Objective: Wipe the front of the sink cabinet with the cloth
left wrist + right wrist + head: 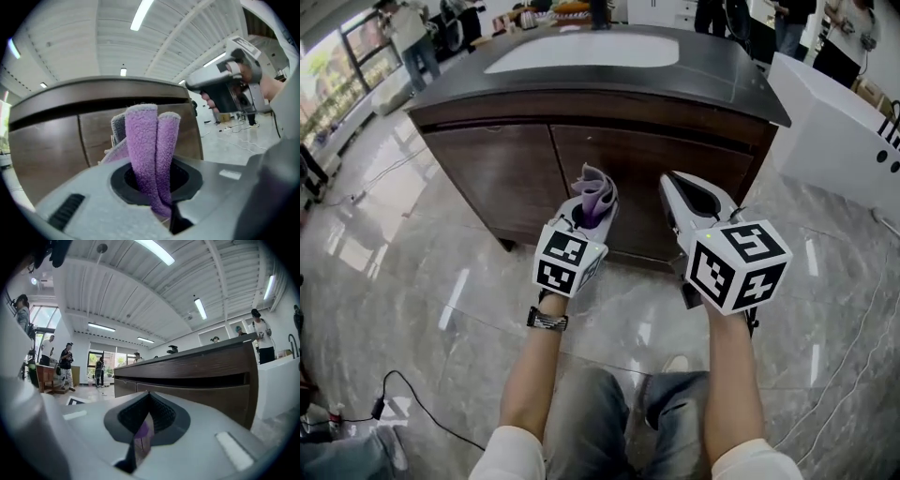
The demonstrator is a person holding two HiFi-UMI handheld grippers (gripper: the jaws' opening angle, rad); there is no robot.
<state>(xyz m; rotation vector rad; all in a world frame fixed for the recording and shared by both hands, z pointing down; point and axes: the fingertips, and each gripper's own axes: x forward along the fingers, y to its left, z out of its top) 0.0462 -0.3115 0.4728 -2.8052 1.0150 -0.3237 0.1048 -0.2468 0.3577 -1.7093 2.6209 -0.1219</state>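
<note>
Knees (pixel 609 412) in jeans fill the bottom of my head view, with both forearms reaching out above them. On my left gripper (pixel 591 214) the jaws are clamped on the purple cloth (pixel 597 187), which stands folded upright just before the sink cabinet (pixel 502 173) doors; I cannot tell if it touches them. Just beside it, my right gripper (pixel 673 186) has its jaws pressed together, empty, and points at the dark front below the counter (pixel 727 80).

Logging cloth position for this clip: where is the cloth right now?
Head view, centre-left: the cloth stands upright, clamped in the left hand-held gripper, in front of the cabinet doors, just left of the right hand-held gripper.
</note>
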